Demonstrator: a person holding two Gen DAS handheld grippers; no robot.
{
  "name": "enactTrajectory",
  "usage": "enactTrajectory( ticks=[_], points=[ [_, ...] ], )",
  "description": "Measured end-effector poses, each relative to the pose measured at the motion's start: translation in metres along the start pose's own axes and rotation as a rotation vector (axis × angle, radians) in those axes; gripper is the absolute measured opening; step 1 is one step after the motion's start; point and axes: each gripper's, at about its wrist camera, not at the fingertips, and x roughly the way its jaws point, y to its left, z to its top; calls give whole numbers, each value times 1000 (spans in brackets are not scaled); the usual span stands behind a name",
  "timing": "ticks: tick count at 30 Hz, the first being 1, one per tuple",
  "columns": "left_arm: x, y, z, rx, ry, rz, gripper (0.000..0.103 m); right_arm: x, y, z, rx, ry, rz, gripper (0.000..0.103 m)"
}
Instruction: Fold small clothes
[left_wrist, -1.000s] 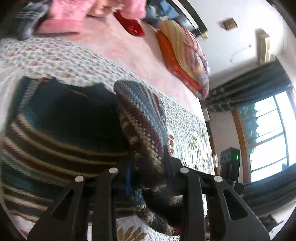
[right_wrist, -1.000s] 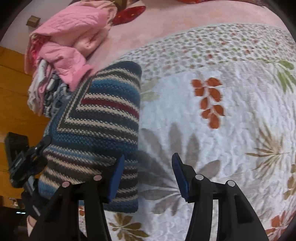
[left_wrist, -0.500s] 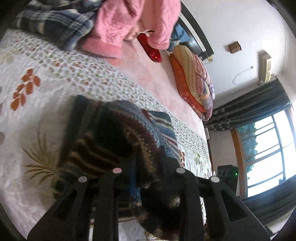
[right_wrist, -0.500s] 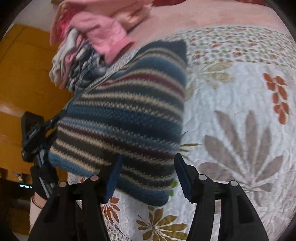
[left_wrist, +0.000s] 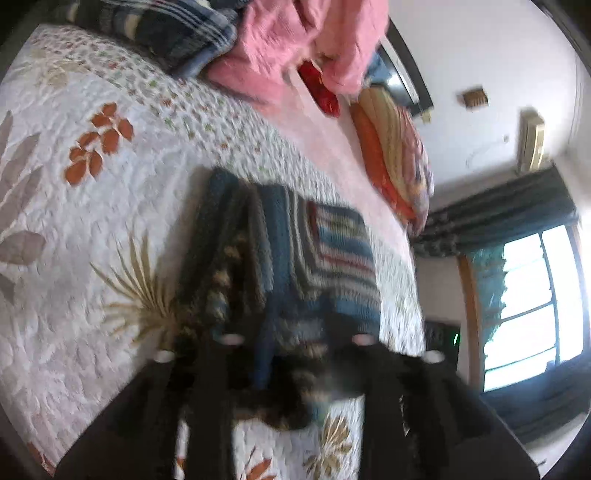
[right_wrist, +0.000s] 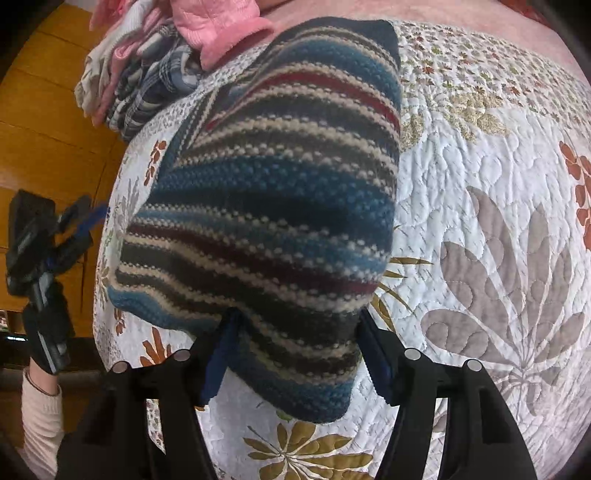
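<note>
A: Where is the garment?
B: The striped knit sweater (right_wrist: 273, 206) lies on the bed's leaf-print quilt (right_wrist: 491, 229), blue, cream, dark red and grey bands. In the left wrist view it shows as a folded bundle (left_wrist: 295, 254), blurred.

A: Right tool?
B: The right tool (right_wrist: 299, 358) has its jaws apart, and the near edge of the sweater sags down between them. The blue pads (right_wrist: 221, 354) sit at either side of the cloth. Pinched or not, cannot tell.

A: Left tool?
B: The left tool (left_wrist: 295, 343) is at the near edge of the sweater, dark knit bunched between its fingers. The frame is smeared, so whether it grips cannot be told. The right wrist view shows that tool (right_wrist: 79, 221) off the bed's left edge, blue pads apart, held by a gloved hand (right_wrist: 46, 332) with a pale sleeve (right_wrist: 40, 417).

A: Anything else on the bed?
B: A pile of pink clothes (left_wrist: 295, 44) with plaid cloth (left_wrist: 177, 26) at the far end, beyond the sweater. A striped orange pillow (left_wrist: 395, 158) farther back, by the wall. Curtained window (left_wrist: 535, 302) at right.
</note>
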Motion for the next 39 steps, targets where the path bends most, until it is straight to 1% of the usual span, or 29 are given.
enactTrajectory(
  ticks=[1, 3, 5, 7, 8, 10, 11, 12, 13, 14, 15, 17, 18, 20, 22, 23, 25, 28, 31, 32, 33, 34, 36, 37, 39],
  points=[
    [7, -3, -5, 9, 33, 11, 50, 0, -1, 0, 3, 0, 3, 65],
    [21, -6, -15, 3, 104, 3, 55, 0, -1, 1, 4, 0, 3, 65],
    [32, -11, -22, 5, 144, 11, 63, -1, -2, -1, -1, 1, 1, 65],
    [46, -15, -28, 19, 189, 67, 71, -1, -2, 0, -4, 2, 1, 65],
    [53, -15, -31, 20, 213, 111, 72, -1, -2, -1, -3, 1, 2, 65],
    [67, -12, -34, 11, 241, 154, 72, -1, -2, -1, -3, 1, 1, 65],
    [71, -11, -36, 16, 241, 168, 68, -1, -2, -2, -5, 1, -1, 65],
    [72, -12, -37, 28, 236, 181, 62, -1, -2, -2, -8, 1, -1, 65],
    [74, -12, -38, 42, 233, 161, 35, -2, -2, -2, -12, 1, -1, 65],
    [75, -12, -39, 34, 241, 114, 9, -1, 0, -1, -13, 1, -2, 65],
    [73, -12, -39, 22, 229, 95, 9, -2, 0, -1, -20, 0, 3, 65],
    [67, -17, -38, 52, 201, 100, 8, -3, 1, 0, -19, -3, 6, 65],
    [58, -21, -35, 66, 173, 97, 7, -4, 2, 1, -17, -5, 9, 66],
    [34, -27, -27, 67, 126, 43, 7, -6, 1, 2, -12, -7, 24, 67],
    [4, -33, -15, 99, 75, -1, 7, -7, 0, 1, -9, -7, 50, 70],
    [-8, -33, -11, 112, 59, -7, 7, -8, 1, 1, -5, -6, 73, 70],
    [-21, -26, -9, 121, 49, 12, 7, -7, 4, 1, -2, -2, 97, 70],
    [-17, -2, -17, 105, 91, 55, 7, 1, 12, -2, -19, 23, 88, 70],
    [10, 24, -31, 86, 167, 139, 7, 11, 16, -6, -44, 49, 46, 70],
    [18, 31, -35, 78, 191, 149, 7, 15, 16, -7, -49, 56, 25, 70],
    [26, 35, -40, 76, 213, 159, 7, 18, 16, -8, -54, 63, 0, 68],
    [34, 35, -44, 91, 230, 175, 8, 21, 15, -8, -59, 68, -9, 63],
    [40, 30, -45, 130, 237, 205, 8, 26, 12, -10, -71, 75, -19, 53],
    [39, 26, -44, 136, 236, 210, 10, 28, 12, -11, -80, 78, -38, 49],
    [36, 24, -41, 120, 240, 194, 14, 30, 16, -12, -100, 77, -50, 47]
  ],
)
